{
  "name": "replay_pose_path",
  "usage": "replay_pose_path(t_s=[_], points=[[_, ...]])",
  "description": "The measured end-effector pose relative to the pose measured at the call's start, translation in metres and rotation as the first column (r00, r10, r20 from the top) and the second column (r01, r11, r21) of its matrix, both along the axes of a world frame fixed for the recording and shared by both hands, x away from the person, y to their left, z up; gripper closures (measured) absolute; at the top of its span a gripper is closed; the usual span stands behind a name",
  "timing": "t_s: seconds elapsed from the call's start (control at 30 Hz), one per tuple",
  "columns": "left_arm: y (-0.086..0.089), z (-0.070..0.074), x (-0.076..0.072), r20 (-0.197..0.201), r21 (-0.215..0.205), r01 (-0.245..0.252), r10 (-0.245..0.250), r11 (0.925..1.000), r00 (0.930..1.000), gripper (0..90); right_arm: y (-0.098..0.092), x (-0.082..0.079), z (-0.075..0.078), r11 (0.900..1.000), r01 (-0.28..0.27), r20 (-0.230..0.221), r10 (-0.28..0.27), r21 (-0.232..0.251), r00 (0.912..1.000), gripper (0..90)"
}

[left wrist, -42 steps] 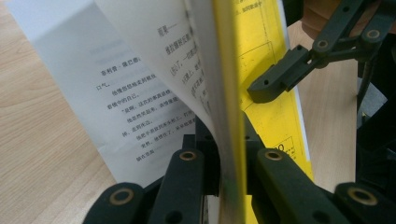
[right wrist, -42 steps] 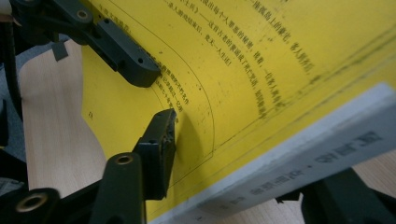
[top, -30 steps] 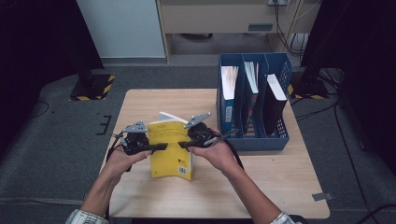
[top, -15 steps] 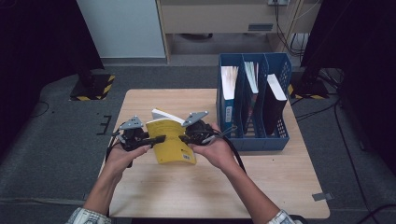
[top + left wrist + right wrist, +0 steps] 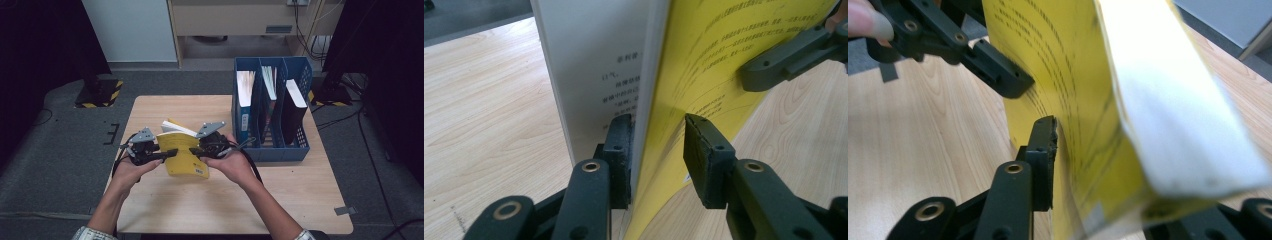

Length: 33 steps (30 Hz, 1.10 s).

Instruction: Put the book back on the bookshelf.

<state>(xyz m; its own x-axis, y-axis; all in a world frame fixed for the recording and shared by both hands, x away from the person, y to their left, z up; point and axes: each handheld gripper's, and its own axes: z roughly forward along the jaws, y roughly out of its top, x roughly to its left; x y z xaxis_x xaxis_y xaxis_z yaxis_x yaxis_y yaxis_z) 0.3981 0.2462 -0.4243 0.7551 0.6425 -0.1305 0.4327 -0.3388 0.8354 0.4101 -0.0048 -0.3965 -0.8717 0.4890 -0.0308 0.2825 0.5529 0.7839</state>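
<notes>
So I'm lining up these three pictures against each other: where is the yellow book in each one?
High view: the yellow book sits left of centre, raised above the wooden table, between the left gripper and the right gripper.
Left gripper view: its yellow cover fills the upper right, white pages at centre.
Right gripper view: the book rises through the centre, white page edge at right.
Shared landmark: the wooden table.

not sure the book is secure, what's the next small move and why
Probably close the left gripper again: its jaws have just been opening and one pad stands off the yellow book, while the right gripper clamps it above the table.
</notes>
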Motion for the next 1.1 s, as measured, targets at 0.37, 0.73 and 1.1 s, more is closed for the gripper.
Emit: replay_pose_path(t_s=[0.37, 0.73, 1.1], points=[[0.014, -0.020, -0.001, -0.017, 0.063, -0.114, 0.115, 0.9915, 0.9932, 45.0, -0.002, 0.009, 0.004, 0.999, 0.024, 0.053, -0.021, -0.044, 0.9984, 74.3], [0.036, -0.059, -0.021, -0.039, 0.209, -0.204, 0.216, 0.9565, 0.9755, 34.7, -0.011, 0.011, 0.002, 1.000, 0.027, 0.010, -0.027, -0.006, 0.9996, 73.1], [0.048, -0.086, -0.034, -0.055, 0.335, -0.253, 0.287, 0.9076, 0.9563, 15.9, -0.004, 0.008, 0.010, 1.000, 0.003, -0.016, -0.002, 0.020, 0.9999, 69.0]])
